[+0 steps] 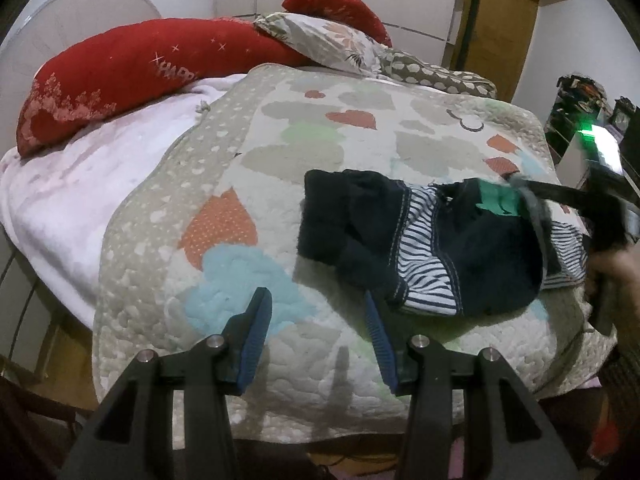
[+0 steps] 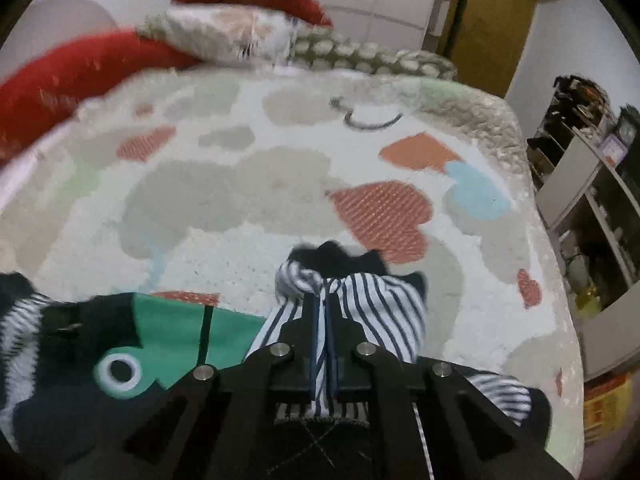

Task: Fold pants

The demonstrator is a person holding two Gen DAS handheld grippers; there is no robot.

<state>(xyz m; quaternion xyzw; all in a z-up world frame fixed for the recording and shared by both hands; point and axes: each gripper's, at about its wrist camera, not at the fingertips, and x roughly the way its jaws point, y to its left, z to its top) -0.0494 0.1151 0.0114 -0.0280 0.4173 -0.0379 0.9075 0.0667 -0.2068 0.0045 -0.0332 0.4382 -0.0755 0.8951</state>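
Note:
The pants [image 1: 432,240] are small, dark navy with striped panels and a green patch, lying bunched on the quilt at the right. My left gripper [image 1: 316,320] is open and empty, just above the quilt, its right finger close to the pants' near edge. My right gripper [image 2: 325,312] is shut on a striped fold of the pants [image 2: 352,300] and holds it lifted above the quilt; the green patch [image 2: 180,332] lies to its left. In the left wrist view the right gripper [image 1: 532,196] reaches in from the right edge onto the pants.
A quilted bedspread [image 1: 280,160] with heart patterns covers the bed. Red pillows [image 1: 120,76] and a floral pillow [image 1: 328,40] lie at the far end. A pink blanket [image 1: 80,200] is at the left. Shelves [image 2: 592,184] stand right of the bed.

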